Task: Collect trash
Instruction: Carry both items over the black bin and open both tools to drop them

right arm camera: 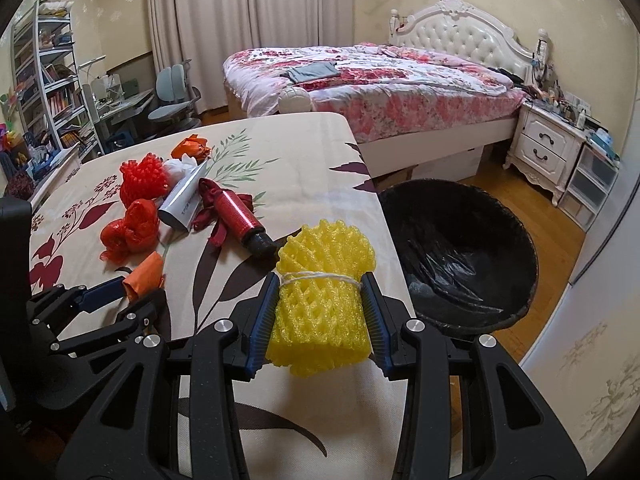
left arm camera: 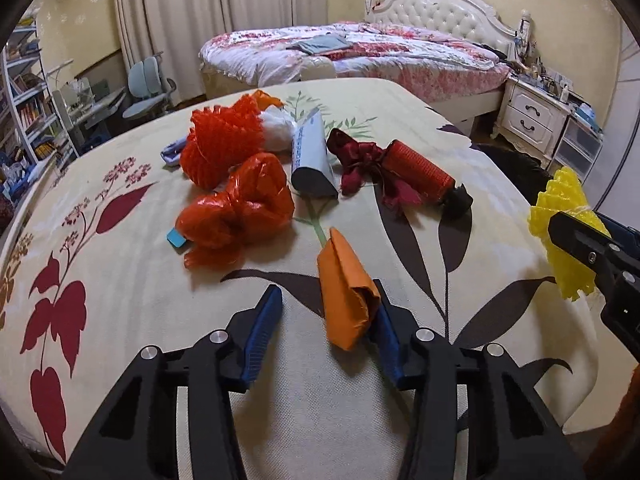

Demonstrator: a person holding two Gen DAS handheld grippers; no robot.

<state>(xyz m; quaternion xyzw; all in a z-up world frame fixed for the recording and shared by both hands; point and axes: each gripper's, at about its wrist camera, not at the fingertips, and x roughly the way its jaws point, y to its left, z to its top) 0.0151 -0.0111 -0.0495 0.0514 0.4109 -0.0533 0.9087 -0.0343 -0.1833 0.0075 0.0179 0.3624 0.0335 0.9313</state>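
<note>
On the desk (right arm camera: 304, 148), spread with a cream cloth printed with leaves, the collecting is partly in hand, with most of the litter still waiting. The right tongs (right arm camera: 322, 312) are closed on a yellow foam fruit net tied with white string (right arm camera: 320, 308), both blue pads pressed into its sides, near the desk's edge beside the black-lined round bin (right arm camera: 460, 248) on the floor. The left tongs (left arm camera: 326, 322) stand part-open around a crumpled orange paper packet (left arm camera: 346, 300): the packet leans against one pad, while a clear gap separates it from the other, so it does not look gripped yet.

Further back lie a red foam net (left arm camera: 220, 140), a knotted red plastic bag (left arm camera: 236, 216), a white-and-grey tube (left arm camera: 310, 156) and a red ridged bottle with a black cap (left arm camera: 424, 172) on dark red ribbon.

The likely next move is to carry the yellow net over the bin and let go, and to pinch the orange packet fully before lifting it.
</note>
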